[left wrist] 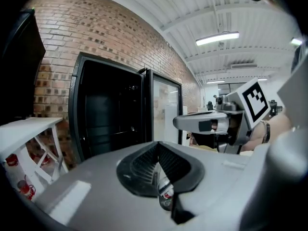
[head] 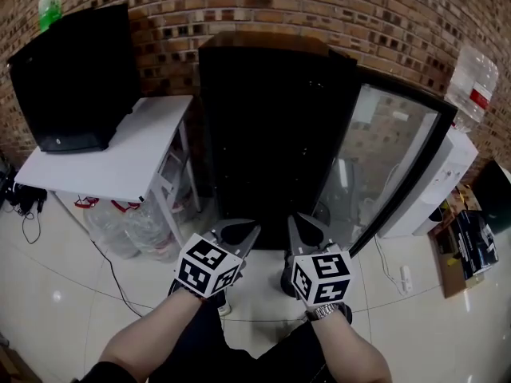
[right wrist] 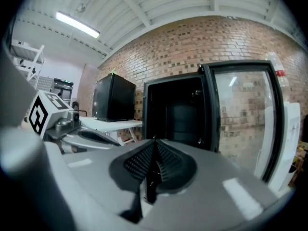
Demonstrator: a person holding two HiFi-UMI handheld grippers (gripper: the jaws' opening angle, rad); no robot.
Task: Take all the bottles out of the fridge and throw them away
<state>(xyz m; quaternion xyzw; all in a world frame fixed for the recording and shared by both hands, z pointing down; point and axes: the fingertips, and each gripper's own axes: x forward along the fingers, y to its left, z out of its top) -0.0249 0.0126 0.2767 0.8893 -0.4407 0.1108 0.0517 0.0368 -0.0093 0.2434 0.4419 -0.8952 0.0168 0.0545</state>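
The left tongs and right tongs, two in all, are pressed together on nothing at 6 o'clock. One fridge stands at 12 o'clock, interior dark; one green bottle at 10 o'clock.

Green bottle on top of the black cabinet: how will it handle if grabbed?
The green bottle stands upright, tall and narrow, at the top edge of the black cabinet, so a nudge would probably tip it. It looks like round plastic, so it is likely light and apt to roll once down. Its fill level cannot be seen.
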